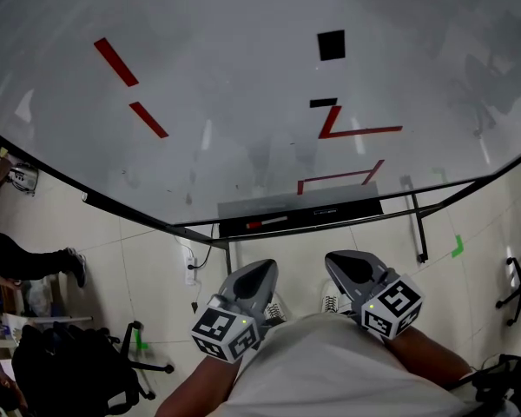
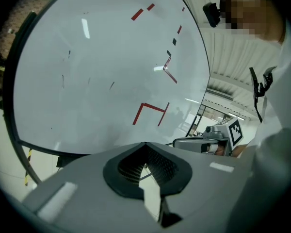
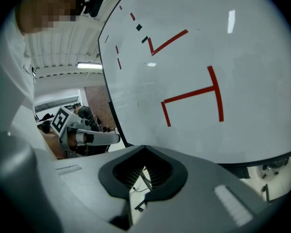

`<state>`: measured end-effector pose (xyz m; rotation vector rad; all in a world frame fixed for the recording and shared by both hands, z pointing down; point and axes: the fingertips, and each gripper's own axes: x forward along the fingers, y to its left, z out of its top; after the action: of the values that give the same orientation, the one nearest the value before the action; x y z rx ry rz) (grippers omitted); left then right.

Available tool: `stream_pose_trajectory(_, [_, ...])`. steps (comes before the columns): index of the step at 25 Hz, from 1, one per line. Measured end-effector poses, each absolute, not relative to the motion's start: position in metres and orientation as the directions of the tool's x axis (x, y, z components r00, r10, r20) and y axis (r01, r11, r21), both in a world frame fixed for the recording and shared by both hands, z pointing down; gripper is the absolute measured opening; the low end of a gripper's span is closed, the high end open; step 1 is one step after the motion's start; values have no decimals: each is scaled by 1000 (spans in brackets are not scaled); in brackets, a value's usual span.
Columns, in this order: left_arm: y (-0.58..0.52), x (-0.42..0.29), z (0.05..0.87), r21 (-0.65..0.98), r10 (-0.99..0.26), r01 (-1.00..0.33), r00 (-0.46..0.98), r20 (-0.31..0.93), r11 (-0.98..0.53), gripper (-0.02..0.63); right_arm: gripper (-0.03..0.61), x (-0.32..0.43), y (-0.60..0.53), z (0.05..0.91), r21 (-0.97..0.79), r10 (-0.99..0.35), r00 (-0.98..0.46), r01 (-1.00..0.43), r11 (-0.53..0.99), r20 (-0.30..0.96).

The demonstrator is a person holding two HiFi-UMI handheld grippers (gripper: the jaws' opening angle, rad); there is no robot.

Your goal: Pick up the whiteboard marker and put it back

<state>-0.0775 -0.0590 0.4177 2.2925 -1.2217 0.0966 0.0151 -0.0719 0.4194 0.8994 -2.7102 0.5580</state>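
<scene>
Item: whiteboard marker point(image 1: 267, 223). We find it lying flat in the black tray point(image 1: 347, 210) that runs along the lower edge of the whiteboard point(image 1: 243, 120). Its long axis follows the tray, left to right in the head view and rising slightly to the right. Its red end points to the left and its pale barrel to the right. Nothing touches it.

Item: left gripper point(image 1: 262, 272). We see it low in the head view, over the tiled floor point(image 1: 156, 259). It is nearer to us than the tray and well apart from the marker. In its own view the jaws are closed tip to tip, and only a hollow shows between the dark ribbed pads point(image 2: 157, 166). They hold nothing.

Item: right gripper point(image 1: 339, 263). It sits beside the left one at about the same height, also short of the tray. Its jaws are likewise closed and empty, and its tip aims toward the board.

Item: whiteboard surface. We note red strokes point(image 1: 115, 61) in several places, some forming angled shapes, and a black square point(image 1: 331, 45) near the top.

Item: surroundings. A green tape mark point(image 1: 457, 247) lies on the floor at right. A person's leg and shoe point(image 1: 35, 263) show at the left edge.
</scene>
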Motion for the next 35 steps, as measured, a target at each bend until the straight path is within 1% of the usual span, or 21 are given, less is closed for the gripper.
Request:
stream_pose_trajectory(9, [-56, -74, 420, 402, -737, -783, 603, 306, -474, 15, 2, 11, -67, 419, -275, -530, -778, -620, 735, 337])
stream_pose_trajectory(16, [-50, -86, 421, 412, -703, -751, 646, 297, -517, 16, 2, -1, -57, 417, -263, -597, -726, -684, 681, 342])
stream_pose_trajectory(21, [-38, -83, 422, 423, -655, -699, 705, 272, -576, 16, 2, -4, -34, 421, -260, -657, -669, -742, 617, 347])
stream_pose_trajectory(26, [-15, -76, 428, 435, -619, -672, 734, 280, -600, 17, 2, -7, -12, 417, -245, -665, -670, -741, 625, 330])
stream_pose_trajectory(30, [3, -71, 425, 414, -640, -692, 715, 281, -591, 17, 2, -3, 1, 409, -225, -646, -695, -716, 661, 315])
stream_pose_trajectory(35, [22, -54, 413, 383, -709, -745, 655, 263, -546, 16, 2, 16, 21, 396, -202, -592, -745, -659, 725, 307])
